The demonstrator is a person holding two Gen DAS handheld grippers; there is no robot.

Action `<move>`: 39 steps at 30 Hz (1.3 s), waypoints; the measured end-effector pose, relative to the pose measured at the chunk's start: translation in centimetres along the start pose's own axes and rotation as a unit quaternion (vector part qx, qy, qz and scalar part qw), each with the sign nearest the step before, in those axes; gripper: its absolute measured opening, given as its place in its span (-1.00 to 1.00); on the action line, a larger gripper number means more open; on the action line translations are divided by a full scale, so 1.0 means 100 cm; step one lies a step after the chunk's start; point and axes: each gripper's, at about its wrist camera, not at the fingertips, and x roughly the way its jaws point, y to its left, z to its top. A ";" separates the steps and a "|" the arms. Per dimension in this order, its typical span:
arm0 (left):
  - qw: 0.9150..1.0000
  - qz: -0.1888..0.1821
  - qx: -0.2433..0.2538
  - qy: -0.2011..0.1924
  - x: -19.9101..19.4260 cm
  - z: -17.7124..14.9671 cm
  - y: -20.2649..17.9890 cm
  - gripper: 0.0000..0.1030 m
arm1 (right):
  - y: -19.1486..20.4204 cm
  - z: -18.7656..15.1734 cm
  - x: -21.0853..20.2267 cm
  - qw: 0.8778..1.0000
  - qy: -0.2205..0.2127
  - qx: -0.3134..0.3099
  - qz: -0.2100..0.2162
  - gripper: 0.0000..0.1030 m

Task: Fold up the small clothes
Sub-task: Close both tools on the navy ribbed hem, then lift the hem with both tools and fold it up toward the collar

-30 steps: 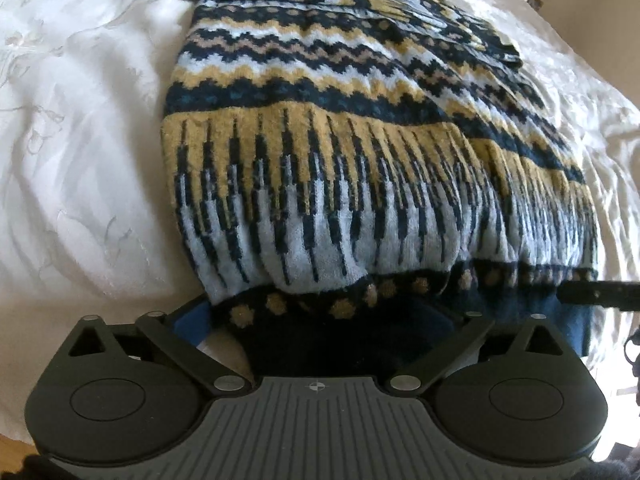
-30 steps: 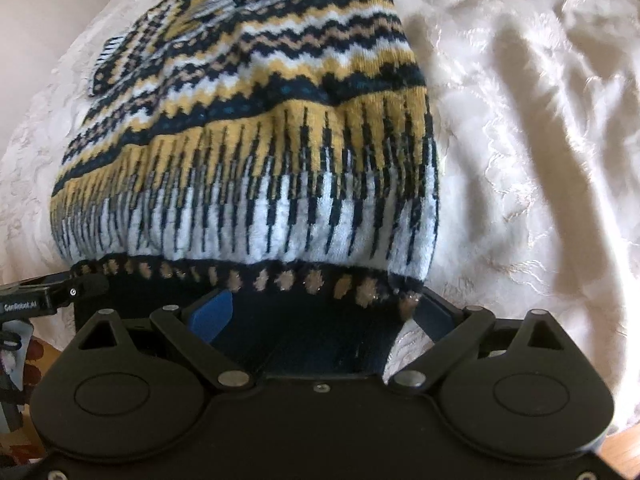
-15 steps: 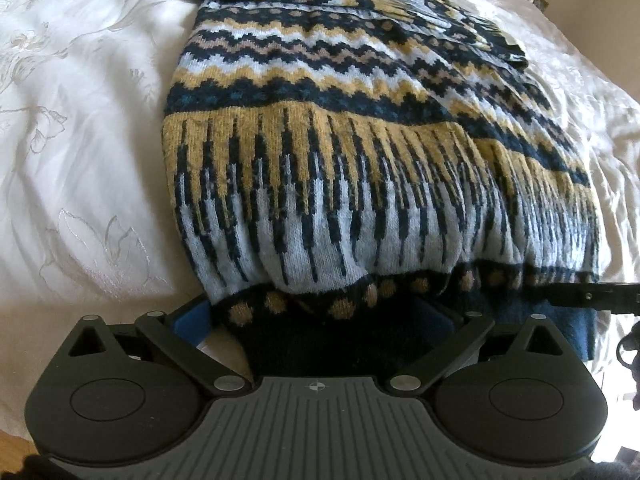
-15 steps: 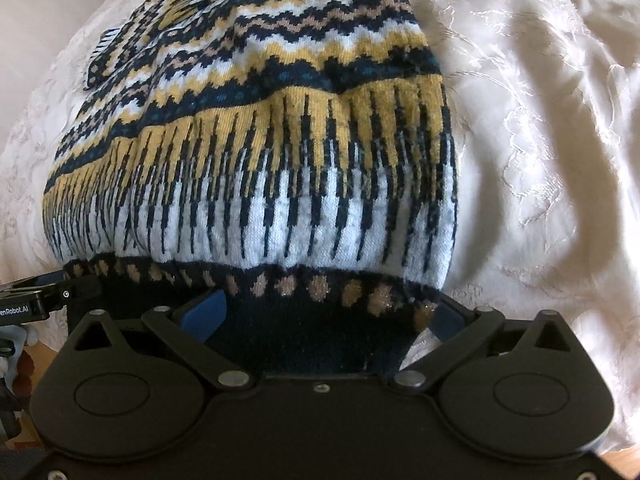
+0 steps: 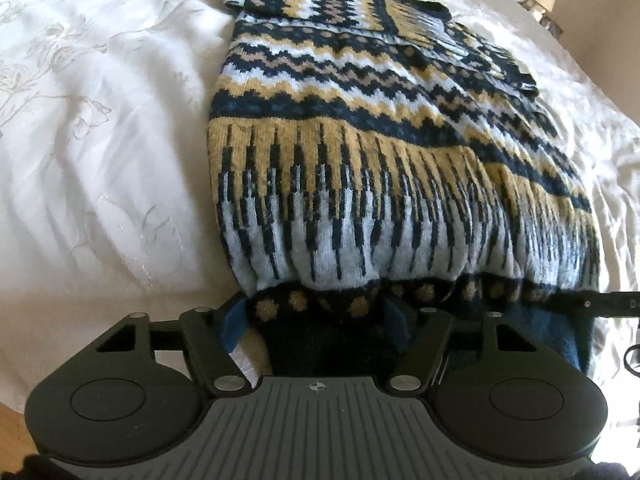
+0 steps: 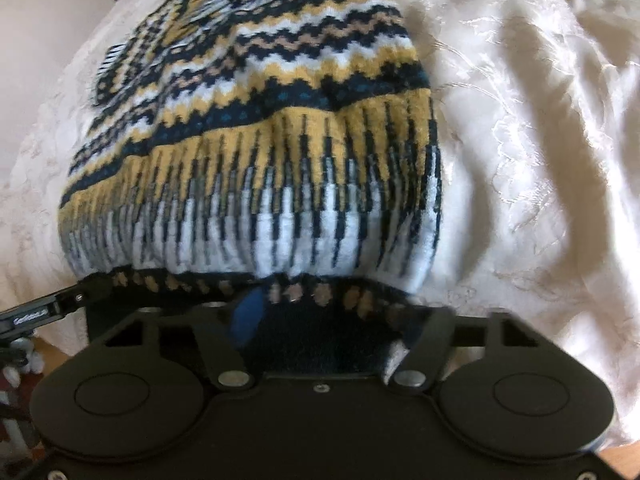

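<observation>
Gripping sweater hem: left tool, right tool | fingertips buried in knit | bedspread

The sweater is thick knitted wool, fuzzy and matt, with a finer ribbed dark hem. Under it the bedspread is smooth cream cloth with a soft sheen and raised embroidered flowers. The left gripper has a ribbed matt grey plastic body, the right gripper smooth black plastic; both carry shiny metal pivot pins.
</observation>
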 end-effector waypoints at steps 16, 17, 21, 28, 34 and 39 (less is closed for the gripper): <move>0.993 -0.015 -0.090 -0.075 -0.021 -0.018 0.027 0.29 | 0.017 0.000 -0.003 0.995 0.022 -0.074 -0.071 -0.75; 0.992 -0.019 -0.100 -0.076 -0.020 -0.018 0.030 0.25 | 0.019 0.000 -0.002 0.994 0.022 -0.079 -0.072 -0.75; 0.990 -0.018 -0.125 -0.066 -0.013 -0.020 0.036 -0.05 | 0.018 0.000 -0.001 0.995 0.020 -0.076 -0.066 -0.75; 0.994 -0.050 -0.092 -0.042 -0.002 -0.004 0.023 -0.39 | 0.012 -0.003 -0.004 0.997 0.008 -0.060 -0.048 -0.75; 0.983 -0.135 -0.105 -0.072 -0.022 -0.001 0.024 -0.80 | 0.002 -0.008 -0.025 0.999 -0.026 -0.034 0.008 -0.74; 0.974 -0.159 -0.126 -0.096 -0.044 0.011 0.026 -0.80 | 0.007 -0.003 -0.054 0.995 -0.073 -0.016 0.065 -0.74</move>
